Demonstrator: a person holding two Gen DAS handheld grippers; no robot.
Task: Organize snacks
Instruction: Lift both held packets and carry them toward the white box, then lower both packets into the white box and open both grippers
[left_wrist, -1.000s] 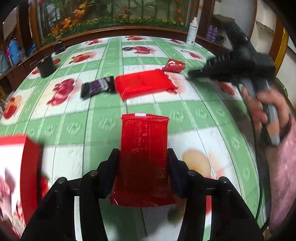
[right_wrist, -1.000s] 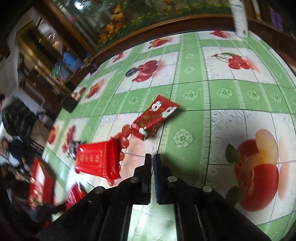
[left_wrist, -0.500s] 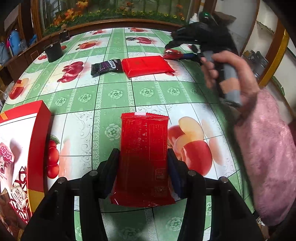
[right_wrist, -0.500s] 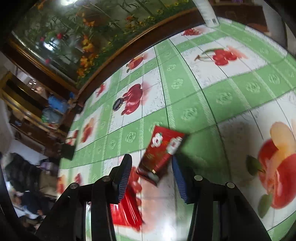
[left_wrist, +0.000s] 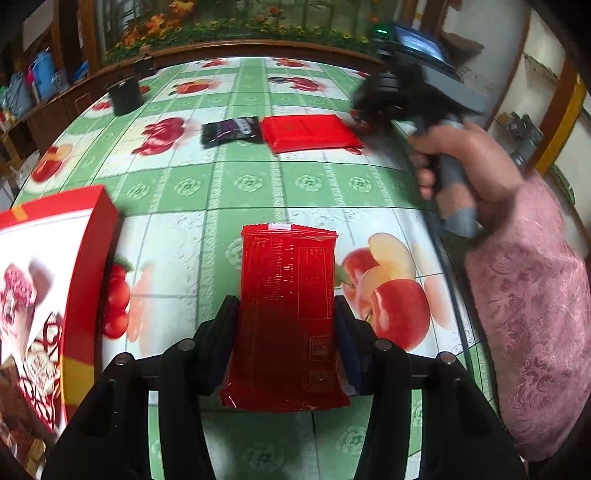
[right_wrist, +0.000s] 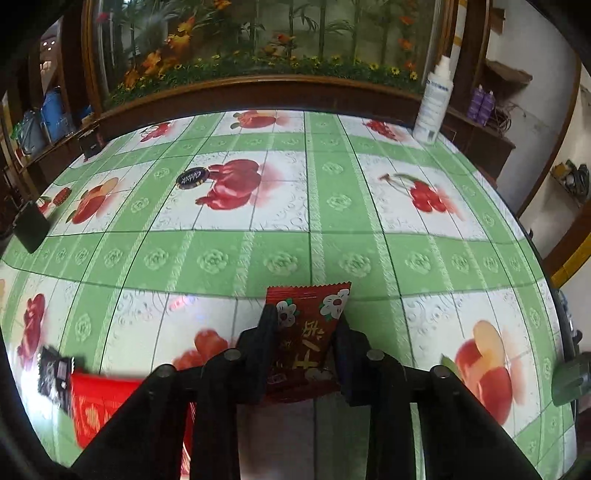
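Observation:
My left gripper (left_wrist: 286, 314) is shut on a long red snack packet (left_wrist: 288, 295) and holds it above the green fruit-print tablecloth. A red and white snack box (left_wrist: 44, 302) stands open at the left. My right gripper (right_wrist: 304, 328) has its fingers on both sides of a small dark red snack packet with white flowers (right_wrist: 306, 328) that lies on the table; the jaws look closed on it. A flat red packet (left_wrist: 308, 132) and a black packet (left_wrist: 229, 130) lie further back; both also show in the right wrist view, the red packet (right_wrist: 96, 406) and the black packet (right_wrist: 55, 373).
A black cup (left_wrist: 125, 96) stands at the far left of the table. A white bottle (right_wrist: 432, 107) stands at the far right edge. A round dark disc (right_wrist: 192, 177) lies on the cloth. A wooden ledge with plants runs along the back.
My right gripper opened, swung over the small dark red packet and now has its fingers closed around it. My left gripper kept hold of the long red packet, with the box now nearer at left.

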